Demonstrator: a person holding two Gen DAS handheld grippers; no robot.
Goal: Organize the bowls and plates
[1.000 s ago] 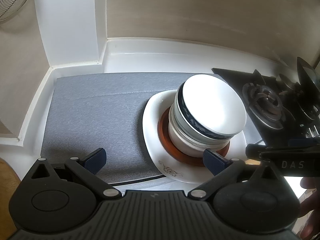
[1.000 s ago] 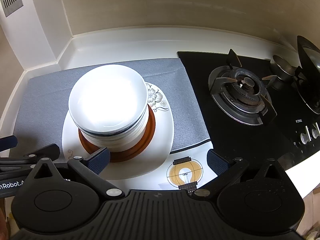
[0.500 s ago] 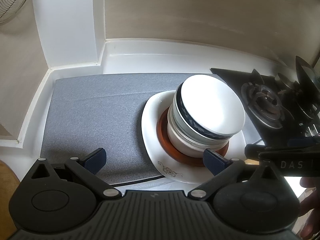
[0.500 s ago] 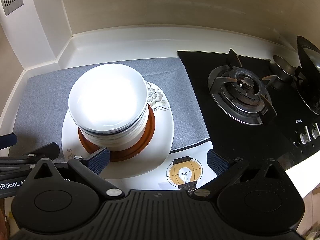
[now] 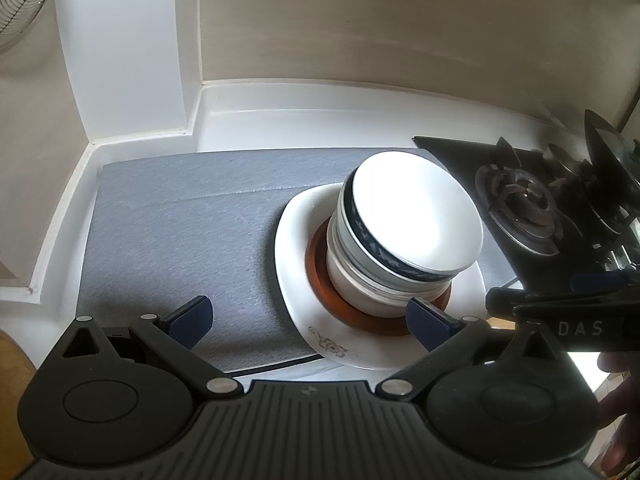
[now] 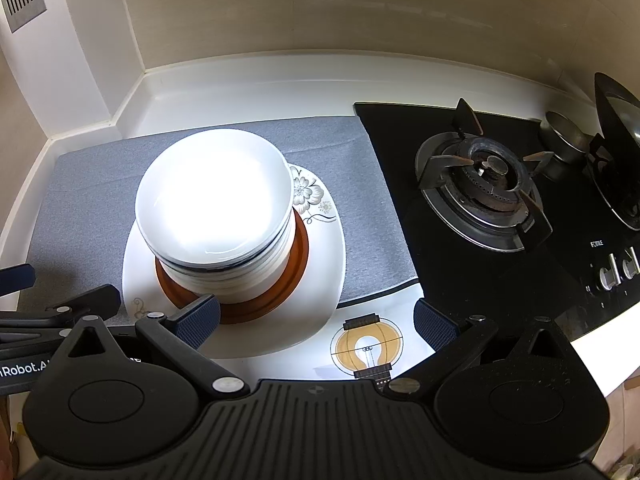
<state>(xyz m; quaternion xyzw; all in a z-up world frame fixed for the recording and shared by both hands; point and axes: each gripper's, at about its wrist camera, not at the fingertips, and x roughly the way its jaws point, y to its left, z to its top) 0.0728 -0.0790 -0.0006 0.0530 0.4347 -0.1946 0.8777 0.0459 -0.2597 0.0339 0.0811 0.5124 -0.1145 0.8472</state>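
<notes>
A stack of white bowls [image 5: 408, 236] [image 6: 216, 216], one with a dark blue rim band, stands on a brown plate [image 5: 352, 314] [image 6: 298, 264]. That plate sits on a large white flowered plate [image 5: 296, 264] [image 6: 324, 280] on a grey mat [image 5: 180, 232] [image 6: 360, 184]. My left gripper [image 5: 310, 318] is open and empty at the near edge of the mat, its right finger just in front of the stack. My right gripper [image 6: 318, 320] is open and empty at the counter's front edge, its left finger in front of the stack.
A black gas hob [image 6: 480, 184] [image 5: 524, 208] with burners and knobs lies right of the mat. A pan [image 6: 620, 160] stands on the far right burner. A round light-bulb sticker [image 6: 368, 346] is on the white counter. White walls close the left and back.
The left wrist view has drawn back and risen slightly, showing more wall. The right gripper and the stack have stayed put.
</notes>
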